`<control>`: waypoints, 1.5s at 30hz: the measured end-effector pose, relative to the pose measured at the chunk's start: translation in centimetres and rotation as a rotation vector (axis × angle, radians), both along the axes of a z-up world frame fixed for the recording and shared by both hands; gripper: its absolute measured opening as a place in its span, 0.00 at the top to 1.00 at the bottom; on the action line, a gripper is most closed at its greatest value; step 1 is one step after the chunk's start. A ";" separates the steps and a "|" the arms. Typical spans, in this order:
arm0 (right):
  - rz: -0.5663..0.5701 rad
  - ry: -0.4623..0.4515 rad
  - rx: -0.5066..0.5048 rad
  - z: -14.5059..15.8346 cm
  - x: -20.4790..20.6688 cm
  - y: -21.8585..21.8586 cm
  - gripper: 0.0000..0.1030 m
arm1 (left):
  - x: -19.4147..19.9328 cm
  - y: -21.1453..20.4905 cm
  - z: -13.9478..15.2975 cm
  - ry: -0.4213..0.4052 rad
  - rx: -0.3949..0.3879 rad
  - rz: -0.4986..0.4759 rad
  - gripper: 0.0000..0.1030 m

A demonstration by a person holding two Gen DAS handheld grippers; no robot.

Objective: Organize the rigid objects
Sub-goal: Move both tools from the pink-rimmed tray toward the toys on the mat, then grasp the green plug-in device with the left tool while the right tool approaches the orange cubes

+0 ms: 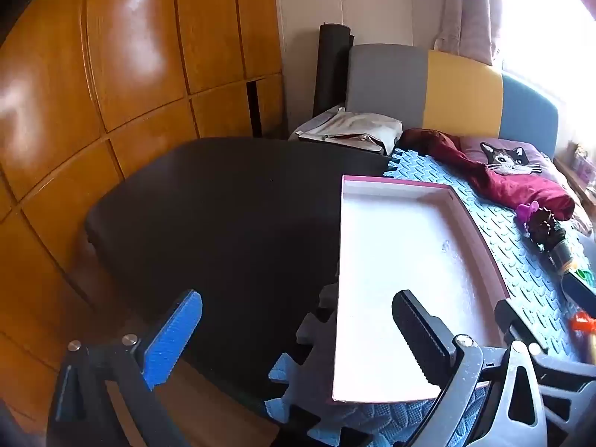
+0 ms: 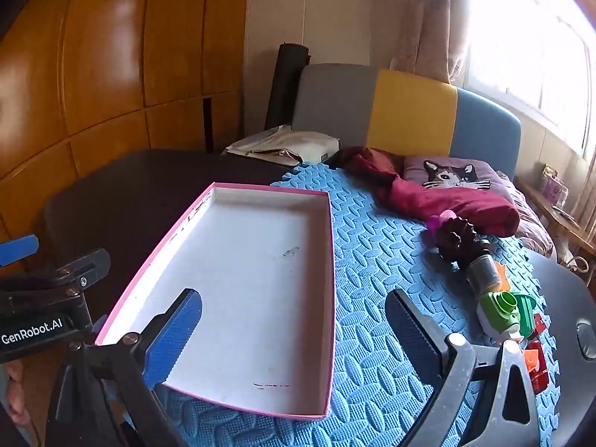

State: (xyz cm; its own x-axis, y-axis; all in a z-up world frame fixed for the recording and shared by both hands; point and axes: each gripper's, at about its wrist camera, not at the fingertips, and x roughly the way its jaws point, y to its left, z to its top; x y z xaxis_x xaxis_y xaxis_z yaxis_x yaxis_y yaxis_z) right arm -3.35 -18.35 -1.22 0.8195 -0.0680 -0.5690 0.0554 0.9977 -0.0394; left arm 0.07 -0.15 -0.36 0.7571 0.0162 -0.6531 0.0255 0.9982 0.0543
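A shallow white box with a pink rim [image 2: 332, 260] lies empty on a blue foam mat [image 2: 383, 246]; it also shows in the left wrist view [image 1: 480, 238]. At the mat's right edge lies a row of small objects: a purple piece [image 2: 439, 219], a dark pinecone [image 2: 456, 240], a metal cylinder [image 2: 482, 272], a green toy [image 2: 501, 307] and red pieces [image 2: 538, 367]. My right gripper [image 2: 294, 335] is open and empty, over the box's near right corner. My left gripper [image 1: 298, 335] is open and empty at the box's left edge, over the dark table [image 1: 223, 216].
A maroon cloth [image 2: 447, 201] and a cat-print cushion [image 2: 450, 175] lie behind the objects. A beige bag [image 2: 287, 147] sits at the back by a grey, yellow and blue chair back [image 2: 409, 111]. Wooden cabinets [image 2: 111, 74] line the left.
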 end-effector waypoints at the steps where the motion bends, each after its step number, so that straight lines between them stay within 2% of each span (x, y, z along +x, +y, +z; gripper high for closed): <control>1: -0.001 0.000 0.001 0.0 0.0 -0.1 0.02 | 0.0 -0.1 0.0 0.004 0.003 -0.002 0.00; 17: -0.028 -0.010 -0.005 0.5 -0.4 -1.6 0.02 | -0.4 -1.1 -0.2 0.007 0.026 -0.033 0.00; 31: -0.055 -0.023 -0.016 1.8 -0.7 -4.6 0.02 | -0.4 -2.6 -0.6 0.031 0.024 -0.111 0.00; 38: -0.105 -0.027 -0.022 2.7 -1.2 -7.9 0.02 | -0.1 -3.4 -0.5 0.054 -0.009 -0.157 0.00; 45: -0.193 -0.022 0.075 3.5 -2.1 -14.2 0.02 | -0.1 -5.1 -0.2 0.057 -0.038 -0.256 0.00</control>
State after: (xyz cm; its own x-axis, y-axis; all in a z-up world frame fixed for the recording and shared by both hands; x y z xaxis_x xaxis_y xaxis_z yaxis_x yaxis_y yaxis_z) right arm -5.42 -32.52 2.29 0.8075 -0.1825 -0.5609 0.2455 0.9686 0.0383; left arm -0.03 -5.23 -0.58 0.6955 -0.1964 -0.6912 0.2794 0.9601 0.0083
